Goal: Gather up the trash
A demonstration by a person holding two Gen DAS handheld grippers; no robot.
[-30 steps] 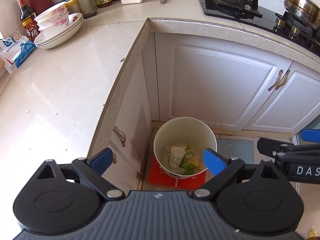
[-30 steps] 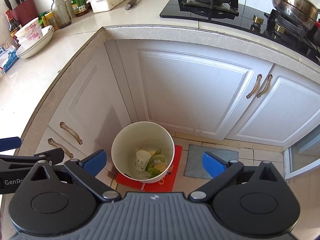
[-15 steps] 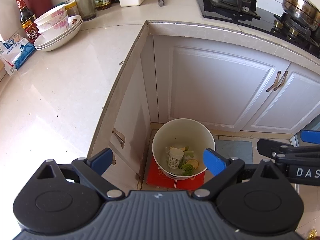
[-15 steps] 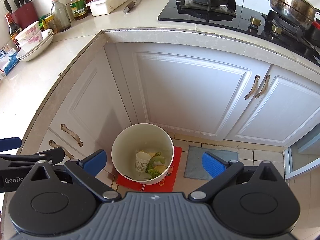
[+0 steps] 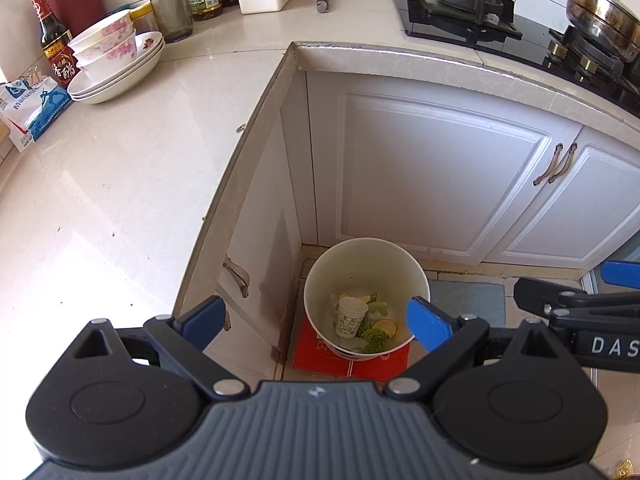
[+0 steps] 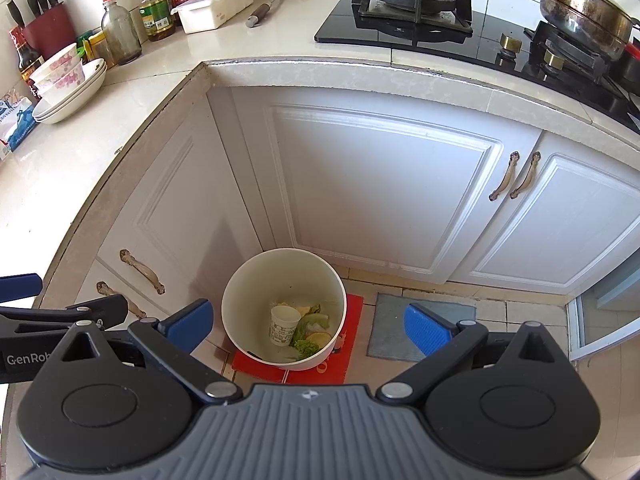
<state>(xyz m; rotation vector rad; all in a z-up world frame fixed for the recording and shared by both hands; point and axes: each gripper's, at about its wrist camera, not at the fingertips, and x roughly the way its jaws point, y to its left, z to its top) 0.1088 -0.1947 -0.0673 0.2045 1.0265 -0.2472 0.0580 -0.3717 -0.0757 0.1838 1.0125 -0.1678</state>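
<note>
Both hand-held grippers are being held spread, nothing pinched: left hand-held gripper (image 5: 314, 318), right hand-held gripper (image 6: 308, 322). Trash bin (image 6: 244, 280) is sitting on the floor, lower centre, below both; paper cup (image 6: 283, 324) is lying inside, upright.

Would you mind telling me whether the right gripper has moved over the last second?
Yes. In the right wrist view the white bin and the counter corner have slid downward, so the open, empty right gripper has tilted or risen slightly.

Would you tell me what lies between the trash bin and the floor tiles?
A red mat lies flat under the white trash bin, on the tiles; the right wrist view shows it best.
</note>
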